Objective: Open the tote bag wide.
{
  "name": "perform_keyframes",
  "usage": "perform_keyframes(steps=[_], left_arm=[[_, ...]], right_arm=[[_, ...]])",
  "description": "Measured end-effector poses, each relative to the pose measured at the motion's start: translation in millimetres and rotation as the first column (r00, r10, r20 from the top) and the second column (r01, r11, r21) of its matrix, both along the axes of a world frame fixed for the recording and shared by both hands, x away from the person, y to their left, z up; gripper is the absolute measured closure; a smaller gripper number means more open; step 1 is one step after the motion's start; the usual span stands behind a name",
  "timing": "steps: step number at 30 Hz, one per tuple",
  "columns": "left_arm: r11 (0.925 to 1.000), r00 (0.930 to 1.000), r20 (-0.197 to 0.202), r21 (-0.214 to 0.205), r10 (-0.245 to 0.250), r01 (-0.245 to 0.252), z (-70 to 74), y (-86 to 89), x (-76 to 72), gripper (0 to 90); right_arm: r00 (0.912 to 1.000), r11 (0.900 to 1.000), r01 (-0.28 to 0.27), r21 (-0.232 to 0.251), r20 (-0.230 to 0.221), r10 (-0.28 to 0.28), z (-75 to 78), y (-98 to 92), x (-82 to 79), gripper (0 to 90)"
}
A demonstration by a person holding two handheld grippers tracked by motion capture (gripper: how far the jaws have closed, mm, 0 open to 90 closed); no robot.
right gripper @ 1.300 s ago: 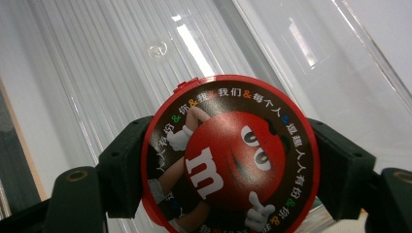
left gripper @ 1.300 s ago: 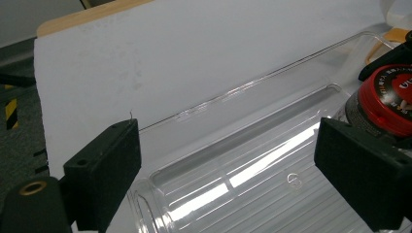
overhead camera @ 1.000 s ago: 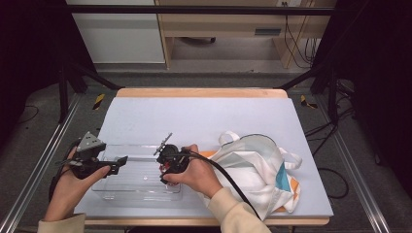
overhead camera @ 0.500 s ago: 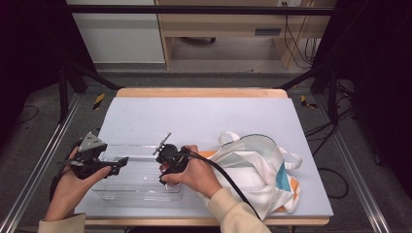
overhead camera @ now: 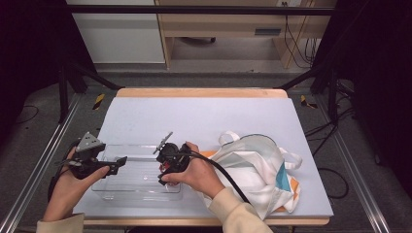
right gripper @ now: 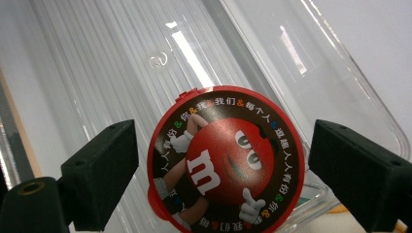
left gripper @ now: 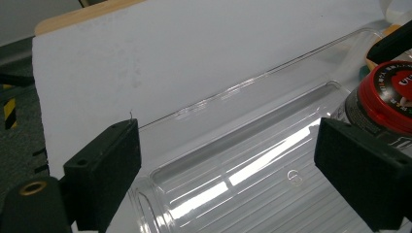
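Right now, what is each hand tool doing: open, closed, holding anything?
Left tool: open, holding nothing, at the clear tray.
Right tool: open, jaws just opened, apart from the red-lidded candy tub between them.

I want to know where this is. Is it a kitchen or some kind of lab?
Probably a lab or recording workroom, not a kitchen. The table has a plain pale mat and metal rails at its sides, cables trail over the floor behind, and dark frame posts stand around it.

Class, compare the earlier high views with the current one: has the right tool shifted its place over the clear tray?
No. The right tool hangs at the same spot by the clear tray's right end; its jaws have just been opening, off the red-lidded can between them.
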State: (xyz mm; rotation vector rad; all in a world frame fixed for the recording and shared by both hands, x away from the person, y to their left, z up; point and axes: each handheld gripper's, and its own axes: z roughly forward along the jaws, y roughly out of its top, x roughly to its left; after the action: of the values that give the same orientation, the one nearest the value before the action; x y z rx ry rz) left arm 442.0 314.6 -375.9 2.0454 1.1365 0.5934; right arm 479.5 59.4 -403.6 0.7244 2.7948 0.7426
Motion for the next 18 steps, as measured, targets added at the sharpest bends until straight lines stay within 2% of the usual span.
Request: perform_keyframes(steps=[18], left_arm=[[0.9999,0.9999,0.005,-0.008,0.012,-0.012,1.0,3.9,-0.6,9.7]], right_arm=[[0.9993,0.9982,-0.012,0.058,0.037,0.010,19.5,-8.9,-8.5,10.0]])
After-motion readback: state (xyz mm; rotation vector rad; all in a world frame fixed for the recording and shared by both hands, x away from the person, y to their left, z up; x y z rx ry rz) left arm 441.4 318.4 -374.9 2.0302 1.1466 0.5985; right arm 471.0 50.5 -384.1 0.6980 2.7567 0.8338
